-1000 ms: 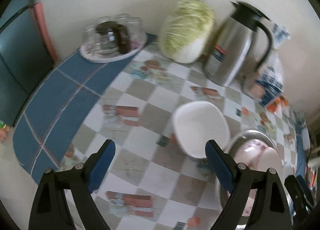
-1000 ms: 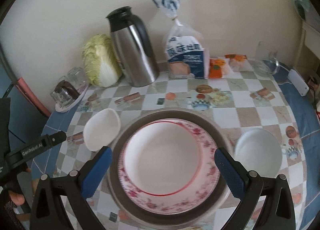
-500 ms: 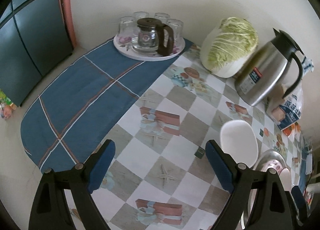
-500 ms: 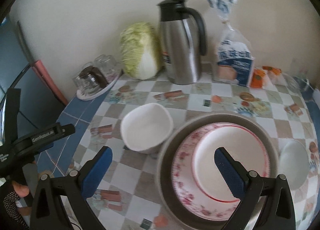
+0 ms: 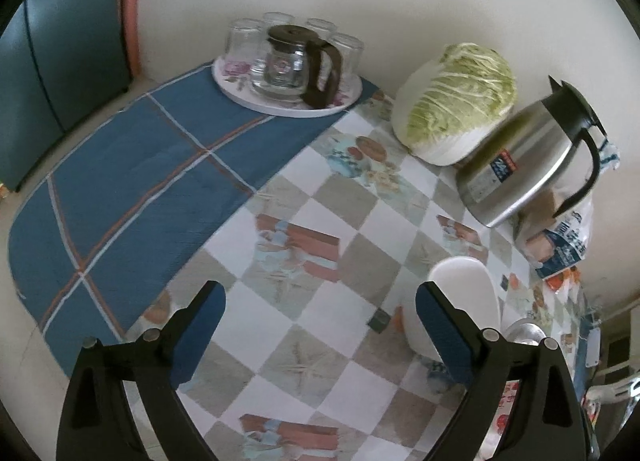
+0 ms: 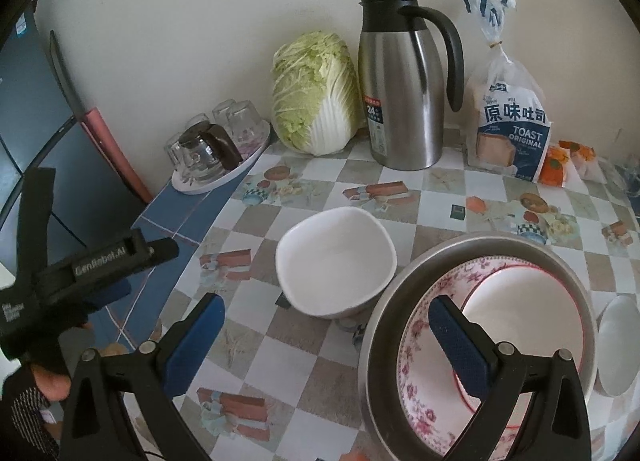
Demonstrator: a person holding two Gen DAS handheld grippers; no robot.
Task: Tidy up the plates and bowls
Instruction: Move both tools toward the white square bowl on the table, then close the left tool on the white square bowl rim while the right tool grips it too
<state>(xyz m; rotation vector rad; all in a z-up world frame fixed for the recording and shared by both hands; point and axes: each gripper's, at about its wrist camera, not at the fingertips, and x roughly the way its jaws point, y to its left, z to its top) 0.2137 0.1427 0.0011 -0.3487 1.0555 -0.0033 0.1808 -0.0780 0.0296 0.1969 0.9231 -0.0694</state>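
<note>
In the left wrist view the white bowl [image 5: 460, 301] is partly covered by the left gripper's [image 5: 320, 325] right finger, and only a sliver of the metal basin [image 5: 524, 331] shows past it. In the right wrist view the right gripper's [image 6: 326, 335] right finger hides part of the floral plate [image 6: 420, 361], and a second small white bowl [image 6: 618, 345] is cut off at the right edge.

The table [image 6: 436, 197] wears a checked picture cloth with a blue plaid border on its left and stands against a pale wall. Along the far side are a tray of glasses [image 6: 218, 165], a cabbage [image 6: 316, 93], a steel jug [image 6: 402, 85] and a bag of toast [image 6: 510, 113].

The white bowl sits upright, mouth up, just left of the basin; whether they touch cannot be told. The floral plate lies flat in the basin with a red-rimmed white bowl [image 6: 528, 301] on it. Both grippers hang above the table, fingers spread wide, holding nothing.
</note>
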